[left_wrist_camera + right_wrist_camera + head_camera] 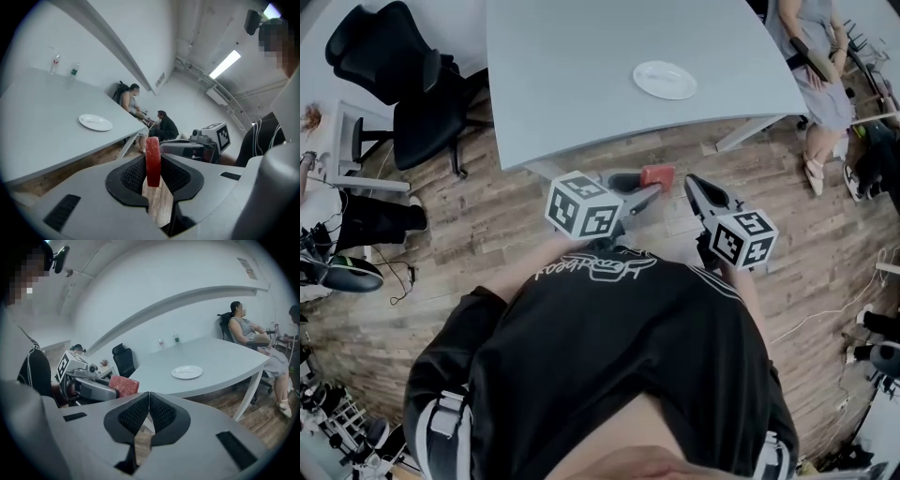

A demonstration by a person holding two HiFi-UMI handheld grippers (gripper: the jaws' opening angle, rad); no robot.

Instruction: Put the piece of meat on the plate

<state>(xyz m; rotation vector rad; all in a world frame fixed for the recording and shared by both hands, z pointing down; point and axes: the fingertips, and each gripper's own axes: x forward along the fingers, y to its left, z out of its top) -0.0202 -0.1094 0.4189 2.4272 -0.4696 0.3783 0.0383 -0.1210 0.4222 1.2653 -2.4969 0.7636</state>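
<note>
A red slab of meat [153,160] stands on edge between the pads of my left gripper [153,174], which is shut on it. From the head view the meat [657,176] sticks out of the left gripper [643,190] over the wooden floor, just short of the grey table's near edge. The white plate [665,80] lies empty on the table [581,84], ahead and to the right. My right gripper [148,414] is shut with nothing in it; its pads touch at the tips. It hangs beside the left gripper [91,388], and the meat [124,386] shows at that gripper's tip.
Black office chairs [403,84] stand left of the table. A person [814,66] sits at the table's far right end, and another sits behind. Two bottles [63,66] stand at the table's far side. Cables and gear lie on the floor at left.
</note>
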